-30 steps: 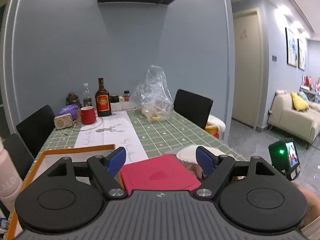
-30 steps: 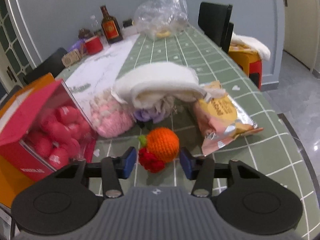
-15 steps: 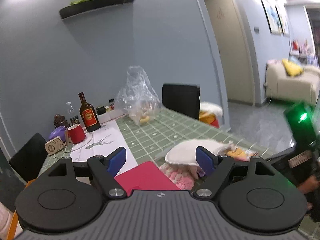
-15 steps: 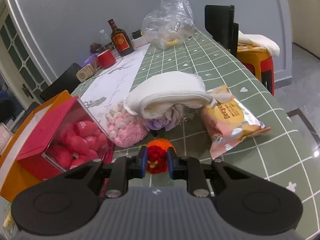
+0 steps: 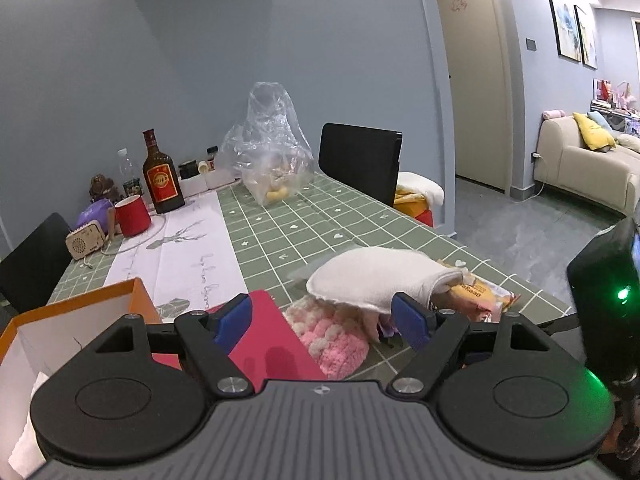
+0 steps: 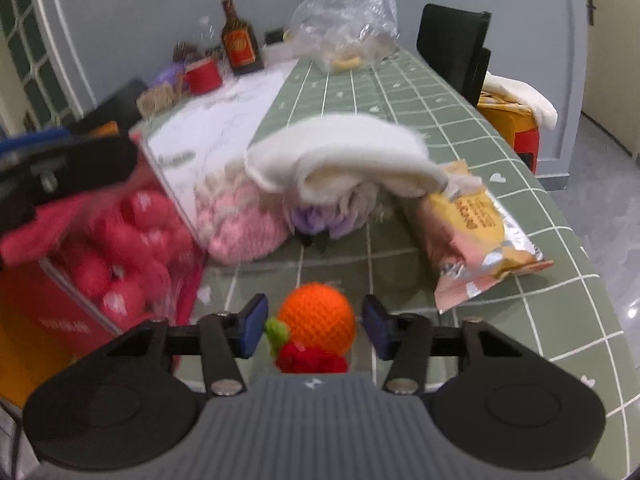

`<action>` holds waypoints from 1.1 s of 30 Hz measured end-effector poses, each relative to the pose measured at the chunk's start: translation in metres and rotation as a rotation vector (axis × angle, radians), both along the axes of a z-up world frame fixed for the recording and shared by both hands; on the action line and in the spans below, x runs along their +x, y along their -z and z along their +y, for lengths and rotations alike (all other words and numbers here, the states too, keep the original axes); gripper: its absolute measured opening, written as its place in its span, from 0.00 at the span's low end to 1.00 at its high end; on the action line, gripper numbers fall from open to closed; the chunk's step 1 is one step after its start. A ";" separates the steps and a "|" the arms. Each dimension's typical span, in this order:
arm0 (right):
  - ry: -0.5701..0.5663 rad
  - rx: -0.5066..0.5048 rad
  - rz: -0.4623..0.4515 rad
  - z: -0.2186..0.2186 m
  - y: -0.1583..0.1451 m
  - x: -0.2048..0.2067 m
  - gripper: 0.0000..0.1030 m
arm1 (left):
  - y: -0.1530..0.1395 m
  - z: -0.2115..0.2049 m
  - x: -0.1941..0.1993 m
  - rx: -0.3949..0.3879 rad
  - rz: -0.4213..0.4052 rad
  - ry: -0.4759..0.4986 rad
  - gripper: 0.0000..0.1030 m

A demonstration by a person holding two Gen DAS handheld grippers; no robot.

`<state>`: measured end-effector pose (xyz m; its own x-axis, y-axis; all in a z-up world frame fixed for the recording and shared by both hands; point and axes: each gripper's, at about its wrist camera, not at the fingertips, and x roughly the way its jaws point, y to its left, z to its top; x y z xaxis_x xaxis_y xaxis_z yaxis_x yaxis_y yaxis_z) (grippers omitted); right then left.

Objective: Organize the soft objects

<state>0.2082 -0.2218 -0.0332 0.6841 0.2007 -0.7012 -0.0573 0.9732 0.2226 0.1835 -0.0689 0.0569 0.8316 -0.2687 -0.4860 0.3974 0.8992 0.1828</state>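
An orange crocheted ball (image 6: 318, 320) with a red and green tuft sits between the fingers of my right gripper (image 6: 316, 326), whose jaws stand open on either side of it without touching. Ahead lie a pink knitted piece (image 6: 240, 220), a purple soft item (image 6: 320, 216) and a folded white cloth (image 6: 340, 152) on top of them. My left gripper (image 5: 324, 322) is open and empty above the red box flap (image 5: 272, 344), facing the pink knit (image 5: 332, 336) and white cloth (image 5: 372, 280).
A red box of pink balls (image 6: 120, 256) stands at the left inside an orange tray (image 5: 80, 308). A snack packet (image 6: 476, 236) lies on the right. A bottle (image 5: 160, 176), red cup (image 5: 132, 216) and plastic bag (image 5: 272, 160) stand at the far end of the green checked table (image 5: 320, 224).
My right gripper was shut on the orange ball half a second ago and now stands open around it. My left gripper has swung and lowered toward the soft pile.
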 end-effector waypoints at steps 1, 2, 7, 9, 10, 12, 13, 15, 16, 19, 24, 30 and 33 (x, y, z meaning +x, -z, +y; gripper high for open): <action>0.004 0.002 -0.001 -0.001 -0.001 -0.002 0.43 | -0.001 0.001 -0.002 -0.003 -0.002 0.006 0.90; -0.018 0.015 0.001 -0.002 -0.001 -0.003 0.43 | -0.001 0.002 -0.004 -0.009 -0.006 0.013 0.90; 0.012 0.269 -0.164 -0.033 -0.027 -0.032 0.43 | -0.001 0.004 -0.006 -0.040 0.017 0.018 0.89; 0.095 0.390 -0.241 -0.055 -0.032 -0.040 0.43 | -0.004 0.008 -0.006 -0.056 0.026 0.010 0.89; 0.131 0.427 -0.256 -0.064 -0.031 -0.040 0.43 | -0.005 0.009 -0.005 -0.058 0.030 0.014 0.89; 0.201 0.512 -0.262 -0.084 -0.022 -0.040 0.43 | -0.006 0.012 -0.007 -0.057 0.026 0.010 0.89; 0.216 0.575 -0.244 -0.092 -0.014 -0.037 0.43 | -0.006 0.013 -0.008 -0.057 0.021 0.010 0.89; 0.230 0.702 -0.190 -0.101 0.003 -0.029 0.43 | -0.007 0.013 -0.011 -0.052 0.012 0.024 0.89; 0.241 0.761 -0.154 -0.104 0.012 -0.024 0.43 | -0.006 0.011 -0.012 -0.049 0.009 0.033 0.89; 0.184 0.720 -0.083 -0.092 0.012 -0.018 0.43 | -0.005 0.007 -0.017 -0.033 -0.006 0.049 0.89; 0.137 0.418 0.039 -0.054 0.006 -0.025 0.43 | 0.000 0.005 -0.029 0.037 -0.062 0.063 0.89; 0.043 0.354 0.082 -0.035 -0.001 -0.035 0.74 | 0.003 0.017 -0.036 0.037 -0.071 0.057 0.89; 0.103 0.498 0.008 -0.053 -0.012 -0.036 0.76 | 0.000 0.026 -0.037 0.017 -0.051 0.047 0.89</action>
